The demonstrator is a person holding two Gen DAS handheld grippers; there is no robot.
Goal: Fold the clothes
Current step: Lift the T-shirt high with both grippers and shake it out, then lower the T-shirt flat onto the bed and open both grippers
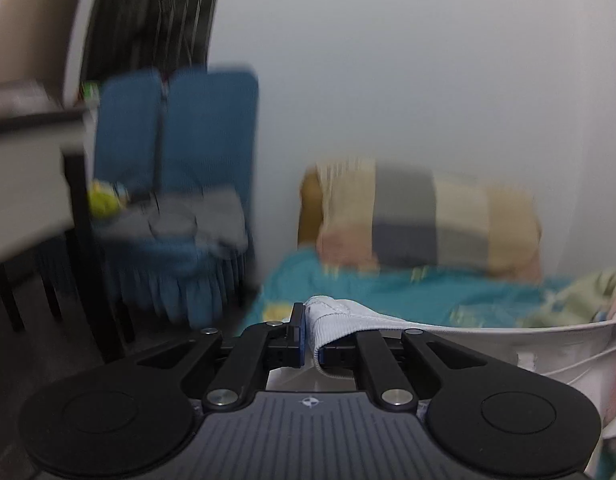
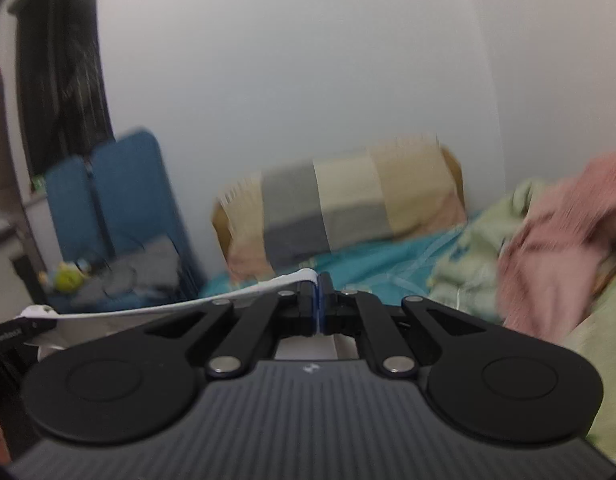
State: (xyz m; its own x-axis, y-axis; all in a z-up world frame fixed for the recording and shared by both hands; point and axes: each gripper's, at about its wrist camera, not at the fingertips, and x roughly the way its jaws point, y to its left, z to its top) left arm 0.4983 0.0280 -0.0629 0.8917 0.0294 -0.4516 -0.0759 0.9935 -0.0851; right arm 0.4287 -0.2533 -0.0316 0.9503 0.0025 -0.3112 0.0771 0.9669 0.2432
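Note:
My left gripper (image 1: 311, 340) is shut on the ribbed hem of a white garment (image 1: 340, 320), which stretches off to the right and hangs below. My right gripper (image 2: 319, 300) is shut on another edge of the same white garment (image 2: 243, 294), which stretches taut to the left toward the other gripper (image 2: 11, 334). Both grippers hold the garment up in the air above a bed with a teal sheet (image 2: 372, 264). Most of the garment is hidden below the grippers.
A patchwork blanket (image 2: 348, 208) covers the headboard against a white wall. A blue folding chair (image 1: 175, 152) with grey clothes stands left of the bed, next to a dark table. Pink (image 2: 564, 248) and pale green (image 2: 472, 264) bedding is heaped on the right.

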